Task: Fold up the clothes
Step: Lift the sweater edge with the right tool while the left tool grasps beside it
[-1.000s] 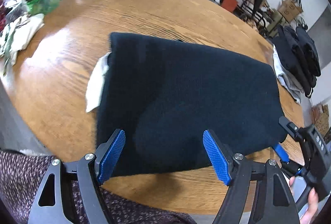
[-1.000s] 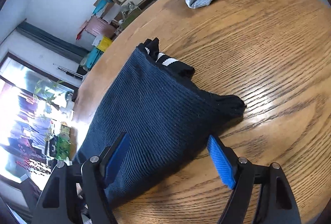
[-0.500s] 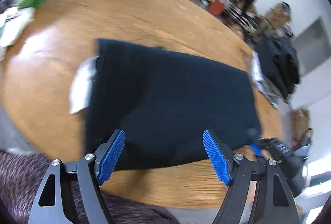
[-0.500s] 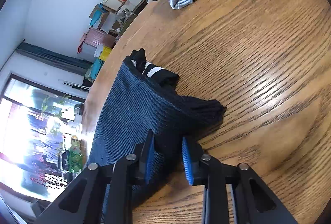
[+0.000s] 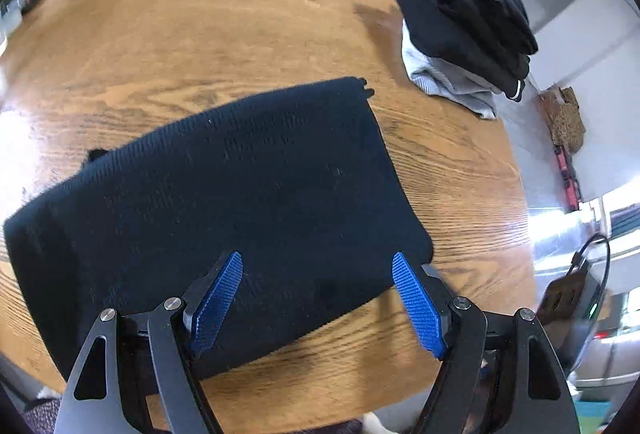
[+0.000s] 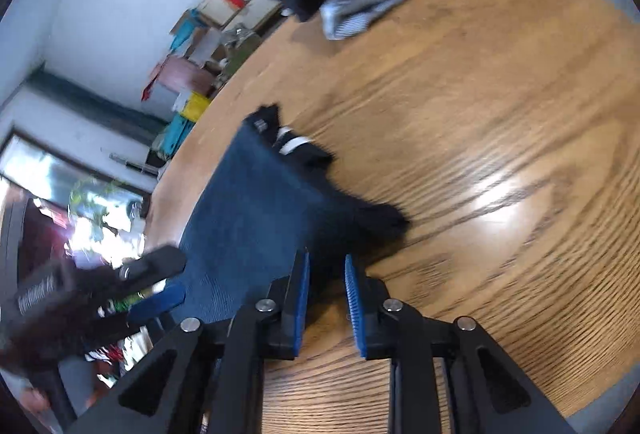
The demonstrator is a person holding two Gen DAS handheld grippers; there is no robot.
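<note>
The right gripper (image 6: 326, 286) is clamped on the near edge of the dark knit garment (image 5: 224, 193), close to its near right corner; the left gripper (image 5: 318, 292) hangs over the same edge with its pads wide apart, holding nothing. The garment lies as a compact folded rectangle on the tabletop (image 5: 200, 29), its long axis running left to right across both grippers, straight ahead of them. A white-striped cuff (image 6: 294, 143) pokes out at its far right corner. Well apart, at the tabletop's far right, sits a stack of folded clothes (image 5: 464, 21), with bare wood between. Nothing blocks a slide or lift that way.
</note>
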